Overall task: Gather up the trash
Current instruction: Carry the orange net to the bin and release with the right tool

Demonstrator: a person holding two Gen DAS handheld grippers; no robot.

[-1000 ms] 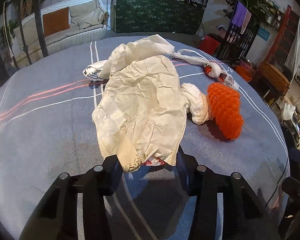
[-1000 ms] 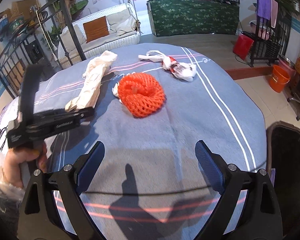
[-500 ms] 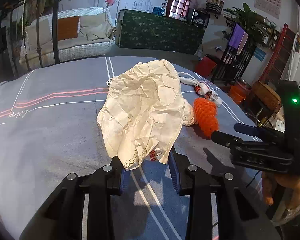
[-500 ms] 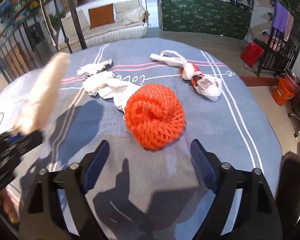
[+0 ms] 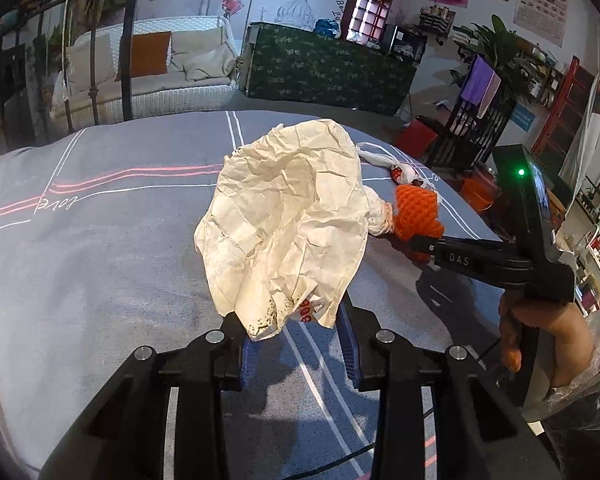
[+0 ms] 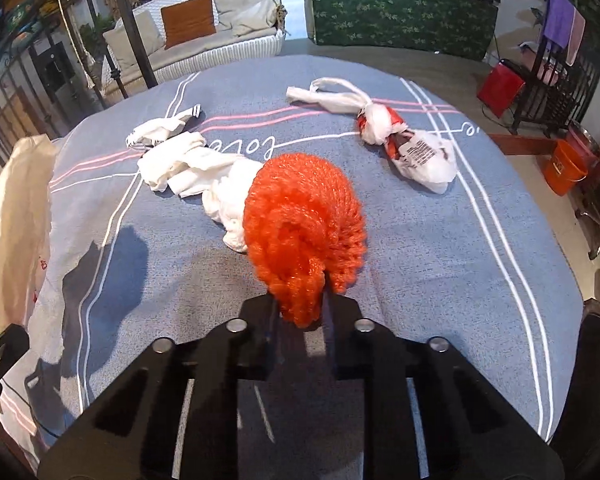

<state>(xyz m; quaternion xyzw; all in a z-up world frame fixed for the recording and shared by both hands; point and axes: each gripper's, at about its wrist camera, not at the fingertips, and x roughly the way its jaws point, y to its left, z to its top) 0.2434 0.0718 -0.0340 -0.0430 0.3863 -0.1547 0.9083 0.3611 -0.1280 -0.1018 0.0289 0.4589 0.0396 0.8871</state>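
Fingers of the left gripper (image 5: 296, 344) are closed on the crumpled paper bag (image 5: 288, 216); the right gripper (image 6: 302, 316) is closing on the orange foam net (image 6: 304, 220) at frame centre, over the desk (image 6: 440, 260).

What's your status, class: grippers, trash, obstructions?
Left gripper holds crumpled paper. Right gripper closing on orange net. Nothing blocking.

desk: we see a round grey-blue clothed desk (image 6: 440, 264) carrying all the trash | centre: orange foam net wad (image 6: 304, 228), crumpled white tissue bundle (image 6: 188, 168) touching its left | far right: knotted white plastic bag (image 6: 416, 156) | left edge: creased cream paper bag (image 6: 16, 216) above desk
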